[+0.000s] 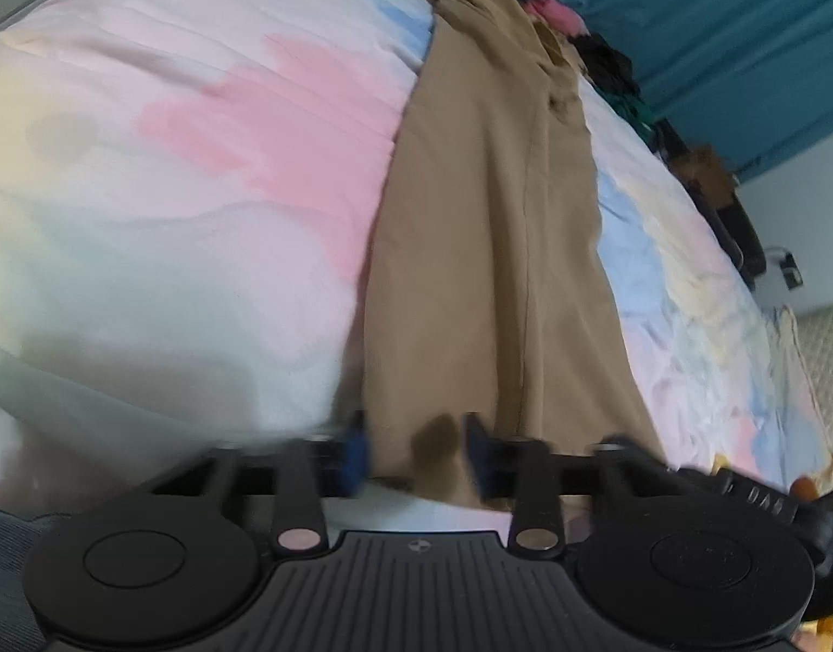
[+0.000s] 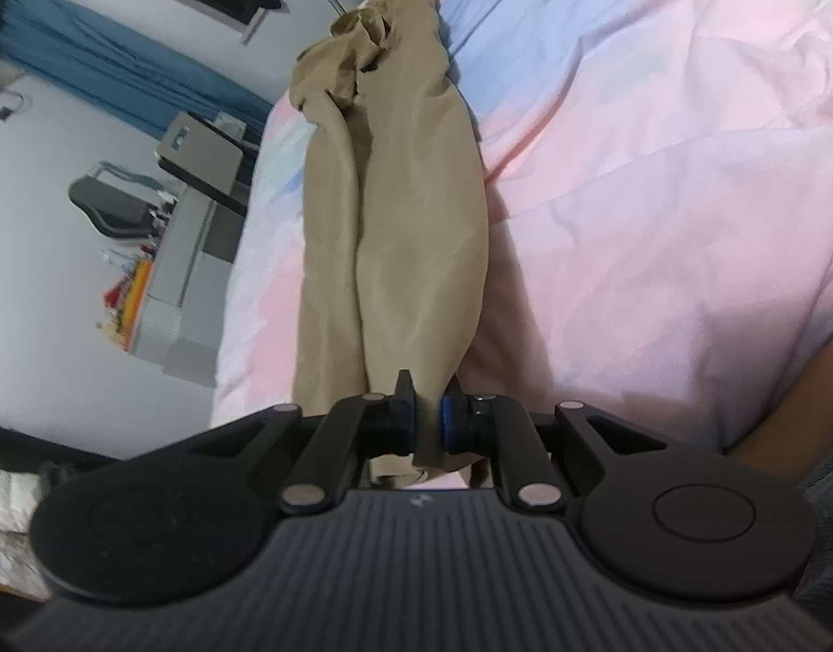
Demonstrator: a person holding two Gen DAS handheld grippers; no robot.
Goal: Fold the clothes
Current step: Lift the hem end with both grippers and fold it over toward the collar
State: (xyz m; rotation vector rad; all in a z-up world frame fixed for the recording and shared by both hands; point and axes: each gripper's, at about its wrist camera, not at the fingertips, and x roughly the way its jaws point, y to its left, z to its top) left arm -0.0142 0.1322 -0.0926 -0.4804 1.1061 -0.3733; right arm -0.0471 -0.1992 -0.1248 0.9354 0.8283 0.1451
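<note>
A pair of tan trousers [image 1: 498,206] lies stretched lengthwise on a bed with a pastel pink, blue and white cover [image 1: 199,163]. My left gripper [image 1: 416,445] is over the near end of the trousers, its jaws apart with cloth between them, not pinched. In the right wrist view the trousers [image 2: 405,228] run away from me, bunched at the far end. My right gripper [image 2: 427,424] is shut on the near edge of the trousers, the cloth pinched between the blue pads.
A pile of dark and coloured clothes [image 1: 606,60] lies at the bed's far edge by a blue curtain [image 1: 742,27]. In the right wrist view a grey desk [image 2: 188,250] and a chair [image 2: 112,201] stand left of the bed cover [image 2: 661,163].
</note>
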